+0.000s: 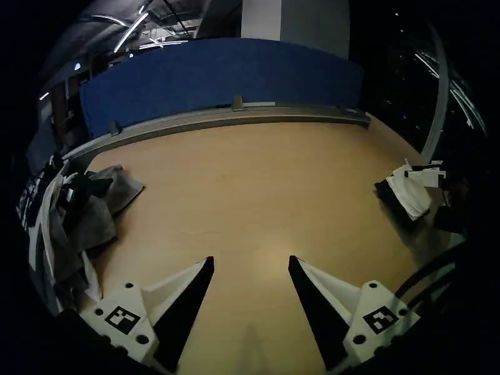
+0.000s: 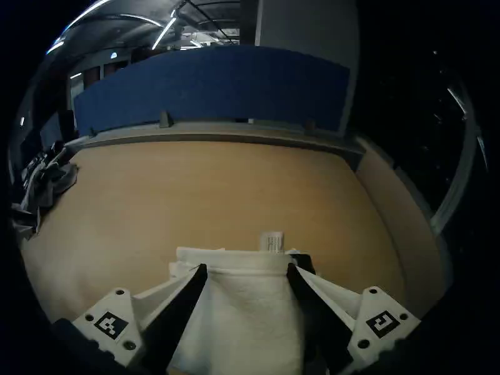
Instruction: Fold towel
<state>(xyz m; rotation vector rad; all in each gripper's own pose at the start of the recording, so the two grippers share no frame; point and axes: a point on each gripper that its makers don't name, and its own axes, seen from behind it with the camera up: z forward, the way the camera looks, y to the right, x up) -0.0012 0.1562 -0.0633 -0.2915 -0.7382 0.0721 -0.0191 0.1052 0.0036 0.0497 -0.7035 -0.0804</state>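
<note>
A folded white towel [image 2: 247, 312] with a small label at its far edge lies on the wooden table [image 2: 206, 194], on top of something dark. My right gripper [image 2: 245, 267] hangs open just above it, its fingers astride the towel's middle. My left gripper [image 1: 250, 259] is open over bare table, with nothing between its fingers. In the left gripper view the same folded white towel [image 1: 407, 195] shows on a dark folded one at the table's right edge.
A loose heap of grey and white towels [image 1: 87, 212] lies at the table's left edge; this heap [image 2: 44, 184] also appears at the far left in the right gripper view. A blue partition [image 1: 219, 81] with a grey rail runs along the table's far side.
</note>
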